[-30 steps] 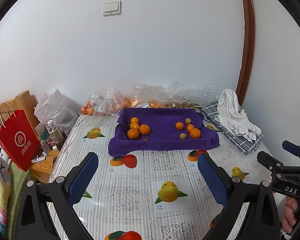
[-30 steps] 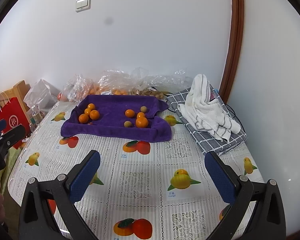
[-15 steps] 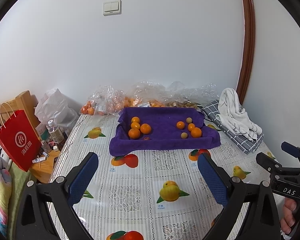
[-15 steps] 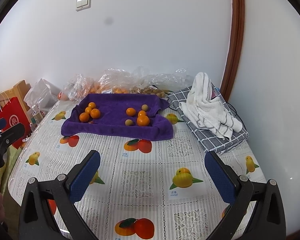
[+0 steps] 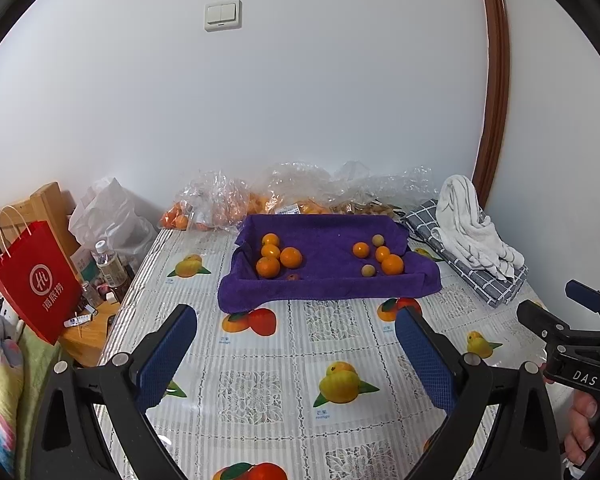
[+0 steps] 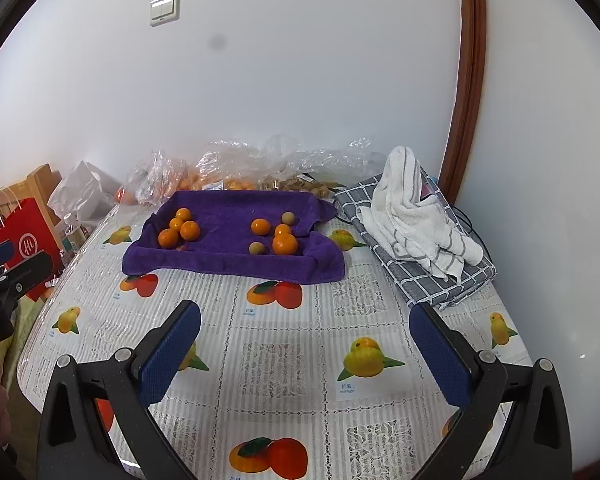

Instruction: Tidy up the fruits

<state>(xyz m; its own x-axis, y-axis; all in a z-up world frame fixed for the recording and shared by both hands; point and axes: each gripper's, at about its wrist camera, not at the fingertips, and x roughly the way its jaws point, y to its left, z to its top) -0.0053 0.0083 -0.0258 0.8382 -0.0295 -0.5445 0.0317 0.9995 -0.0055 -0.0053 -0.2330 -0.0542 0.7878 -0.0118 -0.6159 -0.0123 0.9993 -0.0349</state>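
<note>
A purple towel (image 5: 324, 280) (image 6: 228, 262) lies on the table near the wall. On its left side sit several oranges (image 5: 278, 258) (image 6: 179, 230). On its right side lie more oranges (image 5: 392, 264) (image 6: 285, 244) mixed with small tan fruits (image 5: 367, 270) (image 6: 256, 247). My left gripper (image 5: 296, 344) is open and empty, above the table well short of the towel. My right gripper (image 6: 306, 348) is open and empty, also short of the towel. Each gripper shows at the edge of the other's view (image 5: 572, 328) (image 6: 4, 280).
Clear plastic bags of fruit (image 5: 228, 204) (image 6: 228, 168) line the wall behind the towel. A white towel (image 6: 416, 220) on a grey checked cloth (image 6: 428, 280) lies at the right. A red paper bag (image 5: 32, 284), bottles and a wooden stand are off the table's left edge.
Both grippers have drawn back a little from the towel; it looks slightly farther away. Both stay open and empty. The fruits have not moved.
</note>
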